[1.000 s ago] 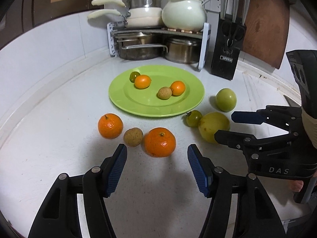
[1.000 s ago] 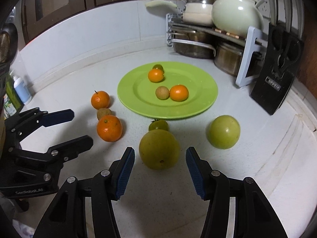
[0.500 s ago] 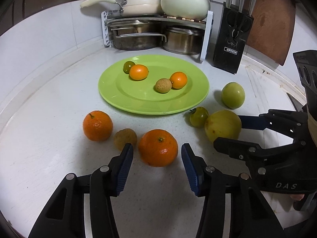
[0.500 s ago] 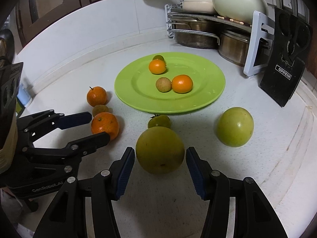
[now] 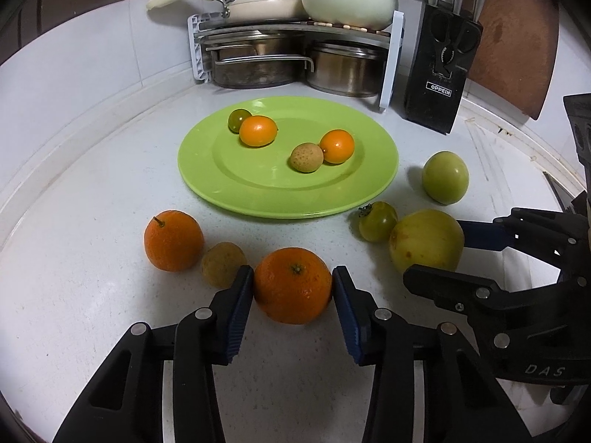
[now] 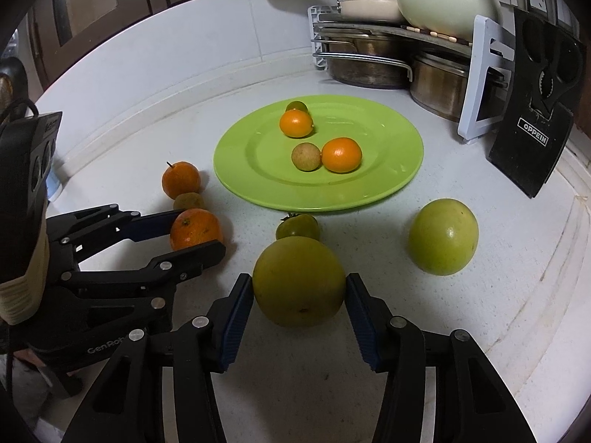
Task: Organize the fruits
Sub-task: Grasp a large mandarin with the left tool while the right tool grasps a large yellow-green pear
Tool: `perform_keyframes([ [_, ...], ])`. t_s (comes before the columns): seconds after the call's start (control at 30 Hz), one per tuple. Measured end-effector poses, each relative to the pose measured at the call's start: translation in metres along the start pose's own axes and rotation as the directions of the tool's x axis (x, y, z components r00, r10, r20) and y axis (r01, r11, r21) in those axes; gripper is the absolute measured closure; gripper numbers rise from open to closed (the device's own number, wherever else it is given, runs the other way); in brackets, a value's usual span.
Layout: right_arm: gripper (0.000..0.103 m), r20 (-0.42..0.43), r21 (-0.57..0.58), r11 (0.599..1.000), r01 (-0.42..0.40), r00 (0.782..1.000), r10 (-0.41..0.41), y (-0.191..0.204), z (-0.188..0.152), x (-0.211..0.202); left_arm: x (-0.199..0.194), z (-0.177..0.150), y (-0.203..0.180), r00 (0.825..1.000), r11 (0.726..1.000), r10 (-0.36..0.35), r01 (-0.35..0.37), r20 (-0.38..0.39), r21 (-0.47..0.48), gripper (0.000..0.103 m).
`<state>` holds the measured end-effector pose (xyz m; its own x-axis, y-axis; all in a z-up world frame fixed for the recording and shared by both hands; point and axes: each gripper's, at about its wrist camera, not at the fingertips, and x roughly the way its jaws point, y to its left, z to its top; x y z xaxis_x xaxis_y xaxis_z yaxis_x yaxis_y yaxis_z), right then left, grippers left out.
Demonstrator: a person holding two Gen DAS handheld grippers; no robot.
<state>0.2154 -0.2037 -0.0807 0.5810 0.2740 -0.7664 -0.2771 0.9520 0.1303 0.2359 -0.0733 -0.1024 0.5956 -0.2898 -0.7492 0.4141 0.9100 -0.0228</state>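
My left gripper (image 5: 291, 284) has its jaws closing on a large orange (image 5: 292, 285) on the white counter, and both blue pads touch its sides. My right gripper (image 6: 299, 295) is closing the same way on a big yellow-green fruit (image 6: 299, 280), with a pad against each side. The green plate (image 5: 288, 199) behind holds two small oranges, a tan fruit and a small green tomato. Loose on the counter lie a second orange (image 5: 173, 240), a tan fruit (image 5: 223, 264), a green tomato (image 5: 378, 221) and a round green fruit (image 5: 445, 177).
A pot rack (image 5: 291, 55) with pans and a cream pot stands in the back corner. A black knife block (image 5: 439, 74) leans to its right. The tan fruit sits close to my left gripper's left finger. The green tomato touches the yellow-green fruit's far side.
My left gripper moved forward and down around the large orange and its jaws narrowed onto it. My right gripper's jaws narrowed slightly onto the yellow-green fruit.
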Motion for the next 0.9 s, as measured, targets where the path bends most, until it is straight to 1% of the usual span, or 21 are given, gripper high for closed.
perform_keyframes([
  [0.13,0.052,0.001,-0.002,1.0,0.003,1.0,-0.003,0.001,0.0,0.0,-0.002,0.0,0.0,1.0,1.0,-0.001,0.001,-0.002,-0.001,0.061],
  [0.4,0.052,0.003,0.003,1.0,-0.004,1.0,0.004,0.0,-0.001,-0.001,-0.018,0.0,-0.002,1.0,1.0,0.007,-0.007,0.021,0.001,0.061],
  [0.9,0.052,0.062,-0.011,1.0,0.005,0.998,-0.004,0.01,0.005,-0.034,-0.057,0.003,-0.009,0.996,1.0,0.007,-0.008,0.089,0.005,0.061],
])
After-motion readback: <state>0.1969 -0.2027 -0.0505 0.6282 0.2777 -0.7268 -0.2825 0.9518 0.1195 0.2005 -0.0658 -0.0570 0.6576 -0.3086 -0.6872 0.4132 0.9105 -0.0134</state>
